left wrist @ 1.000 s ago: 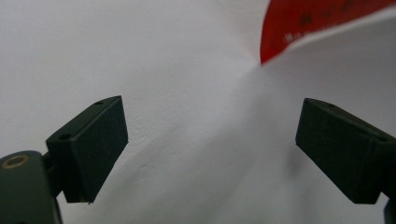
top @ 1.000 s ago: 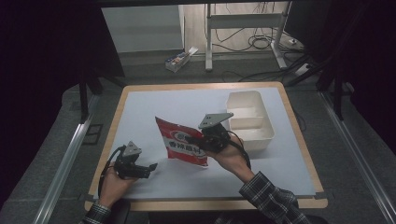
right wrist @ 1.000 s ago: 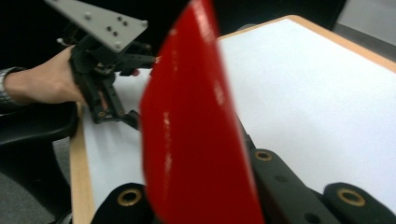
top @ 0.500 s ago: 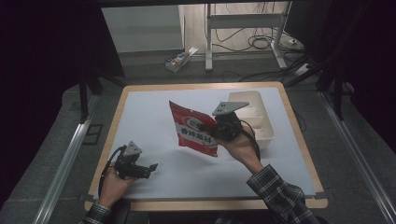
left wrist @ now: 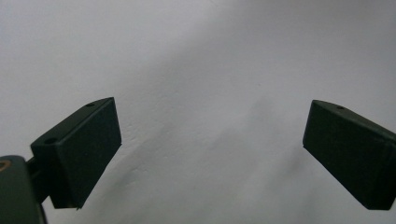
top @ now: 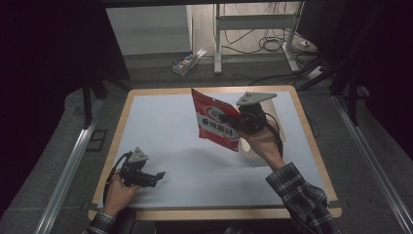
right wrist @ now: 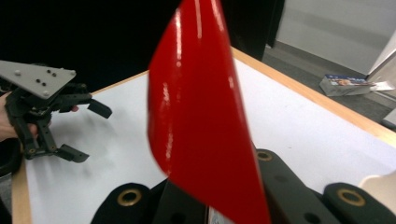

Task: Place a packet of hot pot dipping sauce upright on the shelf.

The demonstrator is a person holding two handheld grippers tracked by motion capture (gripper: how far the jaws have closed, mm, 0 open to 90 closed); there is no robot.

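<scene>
The red snack bag (top: pixel 216 120) hangs in the air just right of centre in the high view, lifted clear of the white table (top: pixel 185 131), tilted, with its printed face toward the camera and its lower corner above the tabletop. The right gripper (top: pixel 242 122) is clamped on the bag's right edge, and in the right gripper view the glossy red film (right wrist: pixel 196 107) rises straight out from between the black jaws, so the pinch looks firm (though how deep the film sits in the jaws is hidden by the bag itself). Just behind the right hand (top: pixel 263 144), toward the right side of the frame, part of a pale tray (top: pixel 280 114) peeks out; its compartments are covered by the hand and gripper. Down at the lower left of the high view the left gripper (top: pixel 155 176) rests low over the table, well apart from the bag, and its own view shows both jaws spread wide over bare white surface with nothing between them. The step in hand, as I judge it, is carrying the bag through the air, probably toward the tray. The next move would call for keeping the pinch tight while swinging the bag over the tray's rim, then lowering it until the bottom edge is supported before the jaws part; a thin, slippery bag held by one edge could twist or slide, so a slow, level carry seems wise.
</scene>
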